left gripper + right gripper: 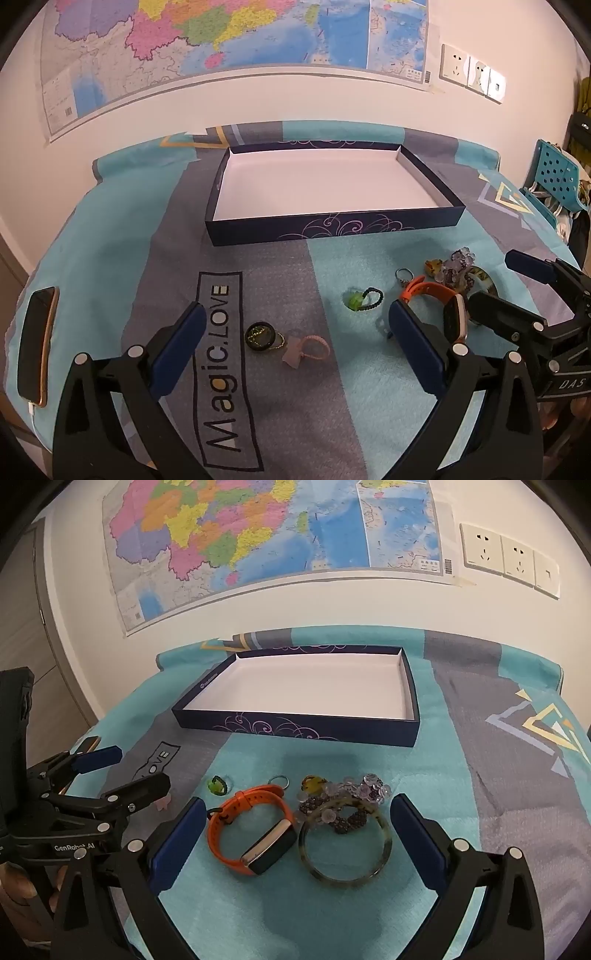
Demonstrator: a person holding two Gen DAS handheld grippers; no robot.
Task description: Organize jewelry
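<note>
A dark blue box lid (332, 225) (295, 729) with a white, empty inside lies at the back of the table. My left gripper (295, 325) is open above a black round pendant (259, 335) and a pink ring piece (306, 350). A green-and-black bracelet (364, 299) (218, 785) lies further right. My right gripper (298, 819) is open, with an orange watch (251, 834) (439, 299), a mottled green bangle (345, 849) and a purple bead bracelet (347, 801) between its fingers. A small metal ring (279, 780) and an amber piece (312, 783) lie just beyond.
A phone (37, 347) lies at the table's left edge on a cable. The table has a teal and grey cloth (480, 775). A map and wall sockets (509, 559) are behind. A teal chair (554, 177) stands at the right.
</note>
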